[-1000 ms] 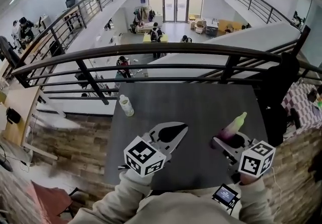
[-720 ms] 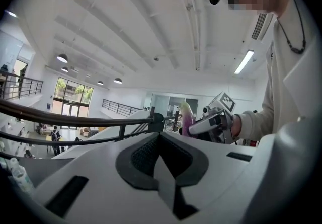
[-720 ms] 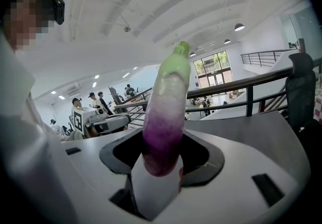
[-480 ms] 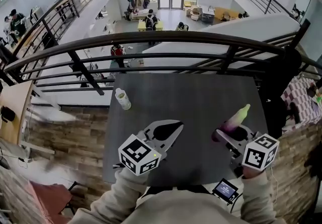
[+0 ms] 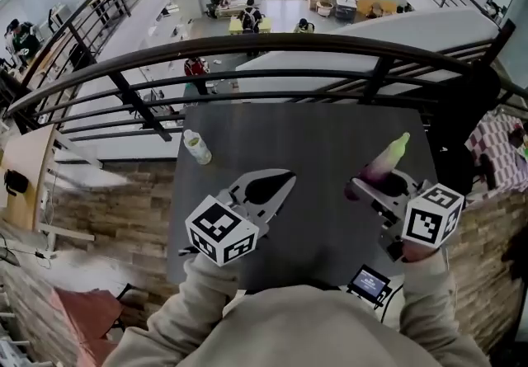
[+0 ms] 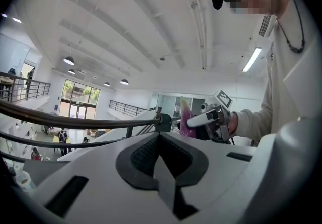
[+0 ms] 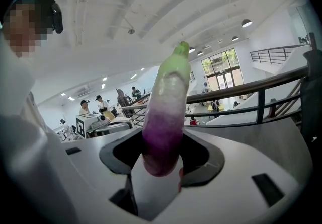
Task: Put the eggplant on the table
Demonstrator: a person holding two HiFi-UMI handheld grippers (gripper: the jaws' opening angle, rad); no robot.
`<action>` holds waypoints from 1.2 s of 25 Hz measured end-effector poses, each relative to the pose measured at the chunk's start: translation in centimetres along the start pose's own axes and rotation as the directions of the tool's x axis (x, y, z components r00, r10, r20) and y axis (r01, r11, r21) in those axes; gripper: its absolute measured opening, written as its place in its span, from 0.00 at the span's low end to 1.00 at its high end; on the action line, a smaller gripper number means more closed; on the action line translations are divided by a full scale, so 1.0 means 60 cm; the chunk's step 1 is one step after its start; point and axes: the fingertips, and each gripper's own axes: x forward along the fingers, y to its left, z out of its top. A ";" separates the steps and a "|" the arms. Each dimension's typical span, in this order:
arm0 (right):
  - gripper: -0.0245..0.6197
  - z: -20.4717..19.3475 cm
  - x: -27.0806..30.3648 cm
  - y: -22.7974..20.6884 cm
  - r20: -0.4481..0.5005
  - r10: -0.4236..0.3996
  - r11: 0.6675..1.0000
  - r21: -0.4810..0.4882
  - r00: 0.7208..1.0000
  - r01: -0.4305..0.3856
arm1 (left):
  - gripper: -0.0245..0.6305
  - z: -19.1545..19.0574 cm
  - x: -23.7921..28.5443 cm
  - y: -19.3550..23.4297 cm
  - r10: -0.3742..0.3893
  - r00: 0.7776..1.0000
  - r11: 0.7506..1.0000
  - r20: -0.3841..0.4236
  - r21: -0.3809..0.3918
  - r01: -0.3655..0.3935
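The eggplant (image 5: 384, 162), purple with a pale green tip, stands tilted in my right gripper (image 5: 369, 184), which is shut on its purple end above the right side of the dark table (image 5: 322, 134). In the right gripper view the eggplant (image 7: 165, 117) rises from between the jaws of the right gripper (image 7: 162, 163). My left gripper (image 5: 285, 179) hovers over the table's near middle, its jaws shut with nothing between them. The left gripper view shows the left gripper's (image 6: 160, 136) pads meeting, and behind them the eggplant (image 6: 185, 116) held in the right gripper (image 6: 207, 119).
A small plastic bottle (image 5: 196, 147) stands near the table's left edge. A black railing (image 5: 272, 48) runs along the far side of the table, with a drop to a lower floor beyond. A small device with a screen (image 5: 368, 283) lies at the near edge.
The head view has tilted, so the table sits higher in the picture. My right gripper has carried the eggplant slightly farther over the table. The left gripper has drifted a little and stays shut.
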 end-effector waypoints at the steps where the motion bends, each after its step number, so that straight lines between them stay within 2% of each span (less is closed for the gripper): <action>1: 0.40 0.004 0.005 0.003 0.004 0.002 1.000 -0.004 1.000 -0.002 | 0.04 0.001 -0.001 0.001 -0.008 1.000 1.000 -0.002 0.007 0.008; 5: 0.39 -0.003 0.019 0.014 0.011 0.006 1.000 0.004 1.000 -0.006 | 0.04 -0.018 -0.014 0.009 -0.022 1.000 1.000 -0.015 -0.005 0.022; 14: 0.40 -0.008 0.016 0.006 -0.003 0.030 1.000 0.009 1.000 -0.029 | 0.04 -0.004 0.012 -0.007 -0.031 0.999 0.999 -0.015 0.010 0.031; 20: 0.40 -0.027 0.031 0.000 -0.047 0.049 0.999 0.020 0.998 -0.048 | 0.04 -0.025 0.015 -0.005 -0.010 1.000 1.000 -0.029 -0.027 0.010; 30: 0.40 -0.074 0.044 -0.025 -0.125 0.074 0.995 0.069 0.989 -0.066 | 0.04 -0.092 0.026 -0.001 0.011 0.997 0.990 -0.081 -0.138 -0.022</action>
